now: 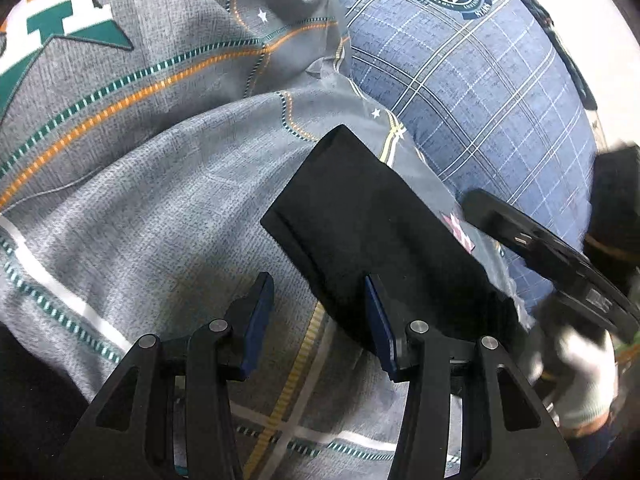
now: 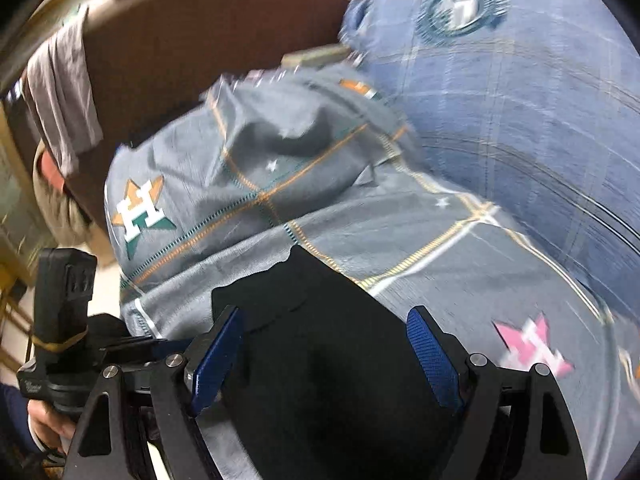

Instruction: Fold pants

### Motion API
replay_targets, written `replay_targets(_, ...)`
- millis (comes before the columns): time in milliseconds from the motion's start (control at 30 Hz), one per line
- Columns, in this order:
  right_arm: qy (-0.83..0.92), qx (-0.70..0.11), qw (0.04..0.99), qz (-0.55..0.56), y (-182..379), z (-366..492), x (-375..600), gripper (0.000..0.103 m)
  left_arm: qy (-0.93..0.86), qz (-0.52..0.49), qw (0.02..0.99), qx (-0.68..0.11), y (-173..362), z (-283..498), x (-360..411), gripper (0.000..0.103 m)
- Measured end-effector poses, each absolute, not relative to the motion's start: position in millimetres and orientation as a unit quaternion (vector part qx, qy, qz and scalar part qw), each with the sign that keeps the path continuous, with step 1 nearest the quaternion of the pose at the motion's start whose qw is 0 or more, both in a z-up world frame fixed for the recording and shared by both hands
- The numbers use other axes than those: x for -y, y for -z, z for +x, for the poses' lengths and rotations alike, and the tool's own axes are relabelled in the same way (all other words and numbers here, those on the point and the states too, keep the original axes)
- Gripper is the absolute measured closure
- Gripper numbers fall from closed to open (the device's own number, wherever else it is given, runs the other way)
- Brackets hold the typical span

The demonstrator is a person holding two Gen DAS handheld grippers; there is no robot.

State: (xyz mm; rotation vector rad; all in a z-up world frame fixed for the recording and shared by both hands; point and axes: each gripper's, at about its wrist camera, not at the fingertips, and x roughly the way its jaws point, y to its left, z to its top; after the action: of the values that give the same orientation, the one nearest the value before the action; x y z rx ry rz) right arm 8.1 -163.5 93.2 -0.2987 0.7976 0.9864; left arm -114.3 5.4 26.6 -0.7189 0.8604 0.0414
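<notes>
Black pants [image 1: 372, 224] lie folded flat on the bed, on a grey quilt [image 1: 160, 184] w/ orange & green stripes, just beside a blue plaid pillow [image 1: 480, 92]. Bed edges not in view, so can't place them further.

Left tool [image 1: 318, 316]: jaws approx half apart, nothing between them; right finger overlaps the pants' near edge, contact unclear.

Right tool [image 2: 322, 344]: jaws wide apart above the pants [image 2: 320, 360], pads clear of cloth, holding nothing. Right view is blurred.

Left view: right tool's fingers at far right beside the pants, gloved hand [image 1: 576, 376] below.
</notes>
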Motion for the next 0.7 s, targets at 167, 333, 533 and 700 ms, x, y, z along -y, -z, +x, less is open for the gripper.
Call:
replay_targets(167,-0.465,-0.406,0.762,-0.198,-73,34,129,0.021,-0.015,-0.342,0.85,-0.401,-27,-107,-2,0.044)
replay_targets(333,-0.477,-0.428,0.727,-0.249,-52,48,101,0.025,-0.017,-0.328,0.856,-0.399,-27,-98,2,0.043)
replay_targets(533,-0.499,-0.439,0.698,-0.265,-36,50,85,0.065,0.006,-0.369,0.846,-0.384,-23,-93,-9,0.065)
replay_targets(700,-0.51,-0.409,0.722,-0.225,-62,42,106,0.084,0.048,-0.369,0.861,-0.346,-41,-99,-8,0.082)
